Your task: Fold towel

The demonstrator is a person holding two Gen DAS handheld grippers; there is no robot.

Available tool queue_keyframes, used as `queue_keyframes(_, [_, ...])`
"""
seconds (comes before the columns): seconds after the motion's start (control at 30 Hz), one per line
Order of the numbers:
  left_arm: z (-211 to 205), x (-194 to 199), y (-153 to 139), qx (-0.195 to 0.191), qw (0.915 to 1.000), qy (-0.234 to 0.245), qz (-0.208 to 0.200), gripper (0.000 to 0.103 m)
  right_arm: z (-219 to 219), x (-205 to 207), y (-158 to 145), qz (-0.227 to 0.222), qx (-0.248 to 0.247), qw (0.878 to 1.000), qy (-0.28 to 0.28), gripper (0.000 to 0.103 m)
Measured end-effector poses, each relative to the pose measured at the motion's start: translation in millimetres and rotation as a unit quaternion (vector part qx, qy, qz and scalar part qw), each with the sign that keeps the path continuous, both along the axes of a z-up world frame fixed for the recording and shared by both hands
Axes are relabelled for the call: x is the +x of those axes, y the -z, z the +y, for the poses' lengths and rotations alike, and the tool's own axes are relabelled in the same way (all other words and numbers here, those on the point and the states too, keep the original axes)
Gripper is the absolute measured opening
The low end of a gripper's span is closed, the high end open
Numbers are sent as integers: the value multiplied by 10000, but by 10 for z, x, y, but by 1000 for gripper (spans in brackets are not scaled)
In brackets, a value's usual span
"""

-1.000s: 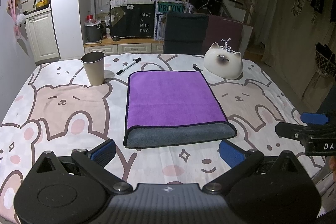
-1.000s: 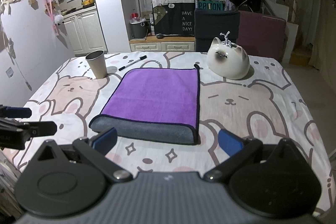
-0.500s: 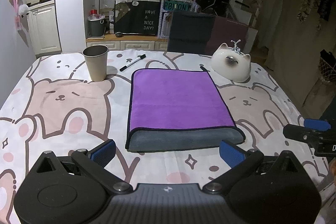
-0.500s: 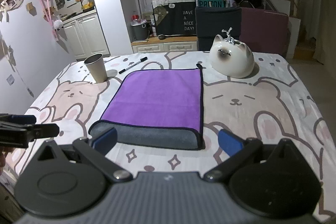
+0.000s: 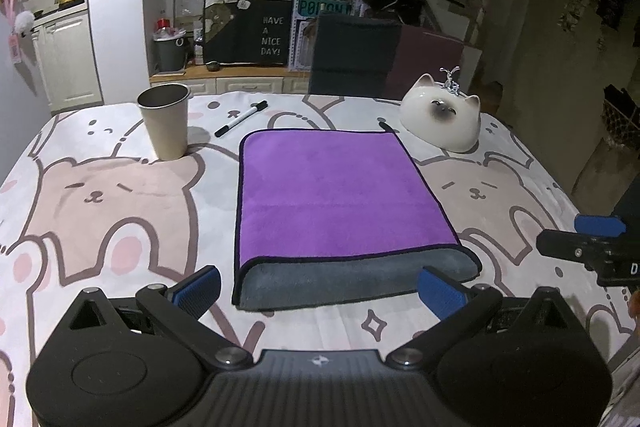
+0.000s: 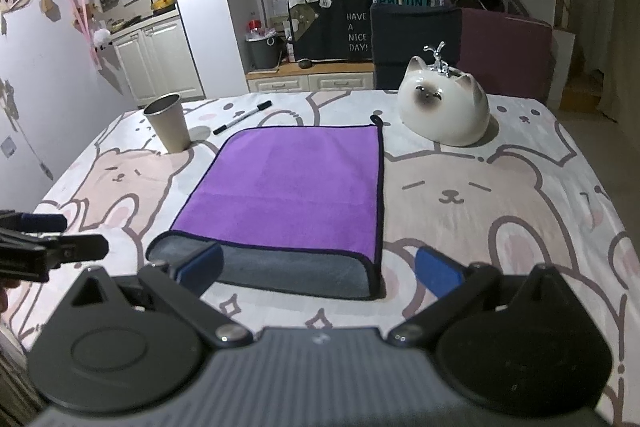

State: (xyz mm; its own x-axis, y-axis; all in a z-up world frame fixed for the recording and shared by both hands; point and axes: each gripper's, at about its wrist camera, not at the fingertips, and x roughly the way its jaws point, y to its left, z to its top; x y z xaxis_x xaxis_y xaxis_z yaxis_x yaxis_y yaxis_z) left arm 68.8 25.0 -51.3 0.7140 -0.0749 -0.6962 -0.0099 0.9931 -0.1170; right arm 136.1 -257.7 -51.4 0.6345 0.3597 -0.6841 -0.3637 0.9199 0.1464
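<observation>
A purple towel (image 5: 332, 191) with a grey underside lies folded flat on the bear-print tablecloth (image 5: 104, 203), its grey fold edge nearest me. It also shows in the right wrist view (image 6: 292, 183). My left gripper (image 5: 320, 291) is open and empty, just short of the fold edge. My right gripper (image 6: 320, 269) is open and empty, its left fingertip (image 6: 200, 265) over the towel's near left corner. The right gripper's fingers (image 5: 584, 239) show at the right edge of the left wrist view. The left gripper's fingers (image 6: 52, 243) show at the left edge of the right wrist view.
A metal cup (image 5: 164, 121) and a black marker (image 5: 241, 118) sit at the far left of the towel. A white ceramic cat (image 5: 442, 119) sits at its far right. A dark chair (image 5: 352, 55) stands behind the table.
Both grippers have moved forward toward the towel's near edge, so the towel looks larger. The towel itself has not moved. Both stay open.
</observation>
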Motion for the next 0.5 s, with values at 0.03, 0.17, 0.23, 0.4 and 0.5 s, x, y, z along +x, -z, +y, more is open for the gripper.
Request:
queue_keyframes(0.03, [4, 29, 19, -10, 10000, 38, -10, 103, 3, 25, 9, 0, 6, 10000, -19, 103])
queue_keyframes(0.17, [29, 155, 95, -80, 9999, 107, -17, 103, 6, 138, 56, 95, 50, 9999, -91, 103])
queue_keyframes(0.23, [41, 211, 136, -104, 9999, 118, 11, 103, 1, 186, 85, 132, 86, 9998, -109, 103])
queue_keyframes(0.4, [90, 390, 277, -113, 9998, 77, 167, 103, -3, 278, 156, 102, 138, 9994, -298, 103])
queue_keyframes(0.5, [124, 496, 363, -149, 9995, 69, 272, 103, -32, 340, 198, 101, 174, 9991, -362, 103])
